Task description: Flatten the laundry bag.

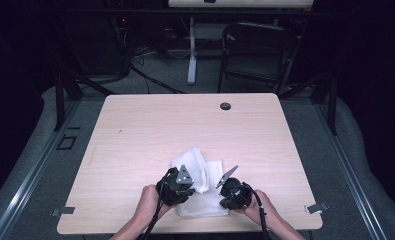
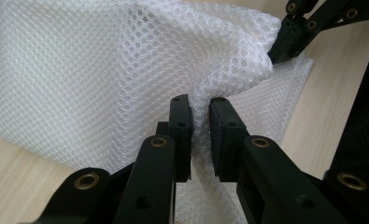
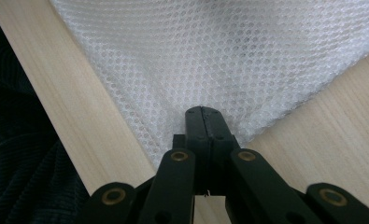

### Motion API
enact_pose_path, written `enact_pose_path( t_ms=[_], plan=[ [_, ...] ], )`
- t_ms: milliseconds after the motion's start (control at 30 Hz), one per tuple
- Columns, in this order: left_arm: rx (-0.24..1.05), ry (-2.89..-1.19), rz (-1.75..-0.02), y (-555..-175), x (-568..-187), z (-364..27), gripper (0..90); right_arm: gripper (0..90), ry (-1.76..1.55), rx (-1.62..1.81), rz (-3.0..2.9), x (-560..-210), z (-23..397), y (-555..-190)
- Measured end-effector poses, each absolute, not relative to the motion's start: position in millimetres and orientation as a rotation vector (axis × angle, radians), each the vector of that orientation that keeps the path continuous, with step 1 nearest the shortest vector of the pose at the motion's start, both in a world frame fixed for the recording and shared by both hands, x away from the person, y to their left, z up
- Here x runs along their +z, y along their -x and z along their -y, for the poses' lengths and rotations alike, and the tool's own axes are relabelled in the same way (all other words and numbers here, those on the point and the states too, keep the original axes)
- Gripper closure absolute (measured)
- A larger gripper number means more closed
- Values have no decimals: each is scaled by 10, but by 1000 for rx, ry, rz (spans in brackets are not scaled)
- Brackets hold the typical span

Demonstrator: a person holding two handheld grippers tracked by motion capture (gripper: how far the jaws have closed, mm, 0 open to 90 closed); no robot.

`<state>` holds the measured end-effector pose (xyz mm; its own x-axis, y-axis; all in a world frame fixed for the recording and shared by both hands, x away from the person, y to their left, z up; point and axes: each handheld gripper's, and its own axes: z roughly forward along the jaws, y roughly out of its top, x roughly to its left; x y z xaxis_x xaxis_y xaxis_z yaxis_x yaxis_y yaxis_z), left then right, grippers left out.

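- Left gripper (image 1: 183,186): on the high view it sits at about 7 o'clock of the white mesh cloth (image 1: 197,172), near the front edge of the wooden table (image 1: 135,130). In the left gripper view its jaws stand a little apart with a raised ridge of the cloth (image 2: 126,70) bunched between them; the pads seem to pinch that fold, though loosely.
- Mesh cloth: it lies front and centre on the table, partly doubled over, with a flap folded up toward 11 o'clock over a flatter layer beneath. Judged from this, a fold is begun but not laid flat or squared; smoothing and further folds look left to do.
- Right gripper (image 1: 231,187): at about 5 o'clock of the cloth on the high view. In the right gripper view its jaws are pressed tight together on a corner of the cloth (image 3: 229,51), which fans out toward 12 o'clock from the tips.
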<state>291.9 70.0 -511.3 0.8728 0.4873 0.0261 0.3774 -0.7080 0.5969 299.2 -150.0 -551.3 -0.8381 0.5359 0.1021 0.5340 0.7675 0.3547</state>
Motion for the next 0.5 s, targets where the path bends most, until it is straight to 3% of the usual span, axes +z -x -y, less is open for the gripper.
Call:
enact_pose_path(
  t_ms=[500],
  plan=[
    [293, -2404, -634, -2879, -5068, -715, 809, 900, -953, 522, -2949, -5495, 1584, -3010]
  ],
)
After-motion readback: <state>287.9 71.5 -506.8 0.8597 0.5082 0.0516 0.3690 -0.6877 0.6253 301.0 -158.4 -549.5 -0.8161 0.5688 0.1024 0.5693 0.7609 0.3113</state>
